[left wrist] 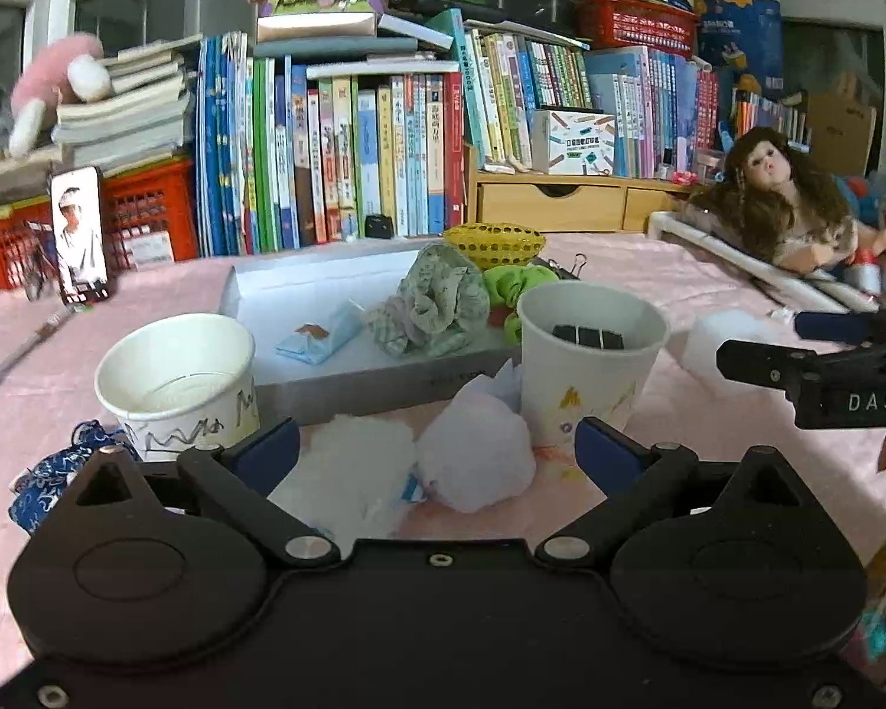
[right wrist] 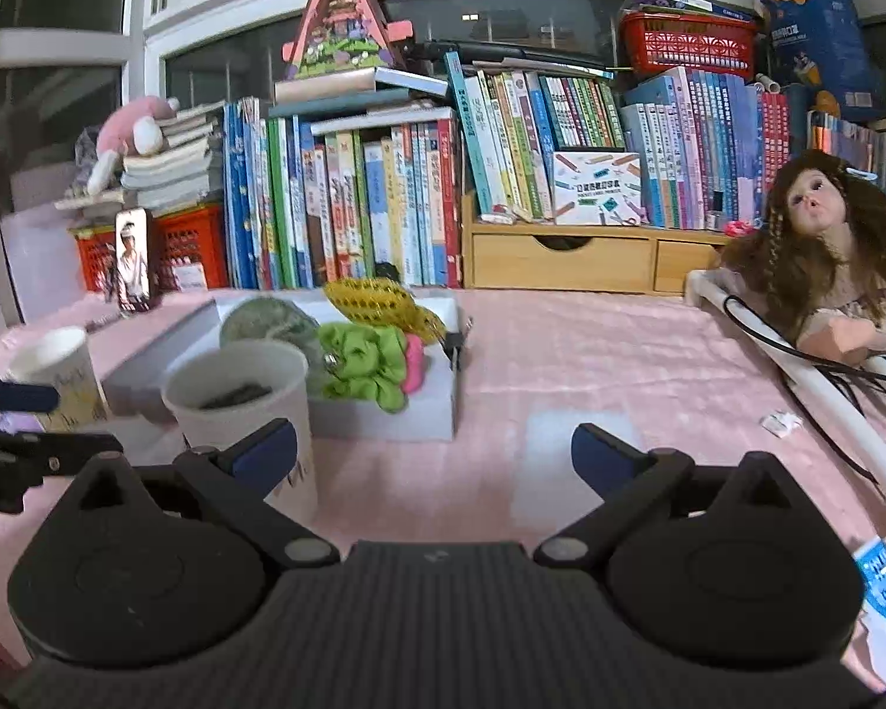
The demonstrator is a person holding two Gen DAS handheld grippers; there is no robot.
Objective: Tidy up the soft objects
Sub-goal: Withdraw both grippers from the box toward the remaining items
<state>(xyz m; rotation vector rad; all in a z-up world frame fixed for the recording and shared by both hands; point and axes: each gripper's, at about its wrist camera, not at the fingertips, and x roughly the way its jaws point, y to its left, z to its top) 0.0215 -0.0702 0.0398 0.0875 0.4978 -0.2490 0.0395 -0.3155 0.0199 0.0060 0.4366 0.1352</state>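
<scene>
Pompoms, one white (left wrist: 348,467) and one pale pink (left wrist: 478,461), lie on the pink tabletop (left wrist: 709,413) between the spread, empty fingers of the left gripper (left wrist: 437,449), just before a paper cup (left wrist: 590,354). In the right wrist view, the right gripper (right wrist: 434,449) stands wide apart and empty over bare tabletop, beside a grey tray (right wrist: 384,413) holding a green scrunchie (right wrist: 366,366).

The left gripper (left wrist: 437,452) stands wide open over two fluffy puffs — one white (left wrist: 354,467), one pale pink (left wrist: 472,461) — lying between two paper cups (left wrist: 177,378) (left wrist: 590,354) before a shallow grey tray (left wrist: 348,381).
</scene>
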